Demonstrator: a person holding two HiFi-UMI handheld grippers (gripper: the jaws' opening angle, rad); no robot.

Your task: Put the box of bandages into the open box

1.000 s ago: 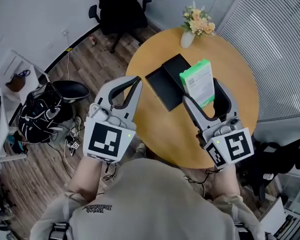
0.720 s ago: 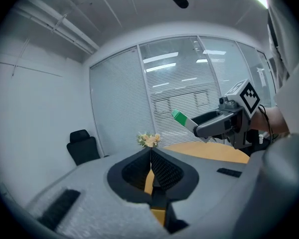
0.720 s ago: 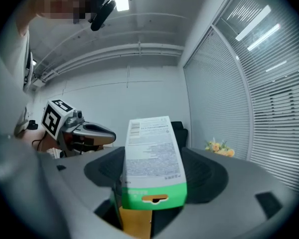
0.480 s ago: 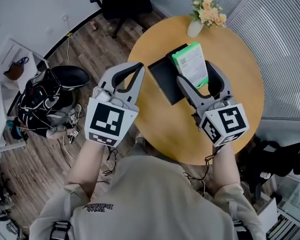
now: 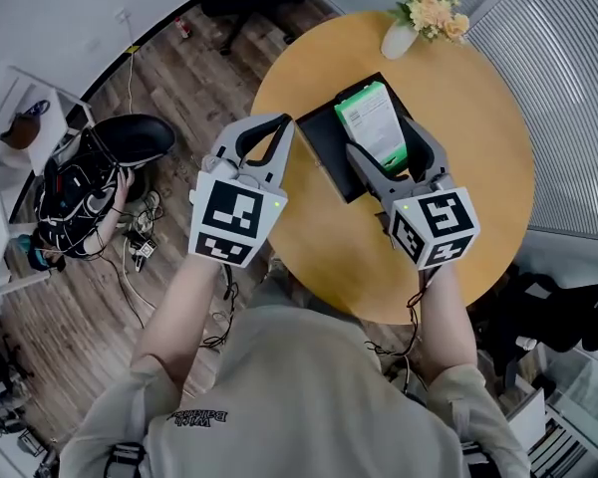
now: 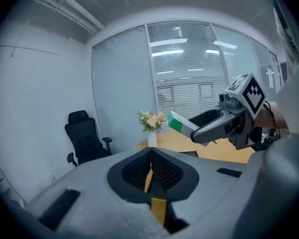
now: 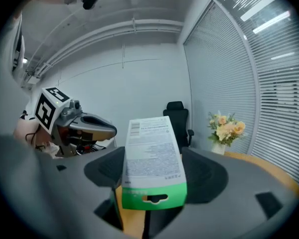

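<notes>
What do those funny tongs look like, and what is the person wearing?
The left tongs and right tongs are light grey with black padding inside their curved fingers. Each carries a white cube printed with black square markers and a small green light. A thin black cable hangs below the right one. The person wears a beige short-sleeved shirt.
</notes>
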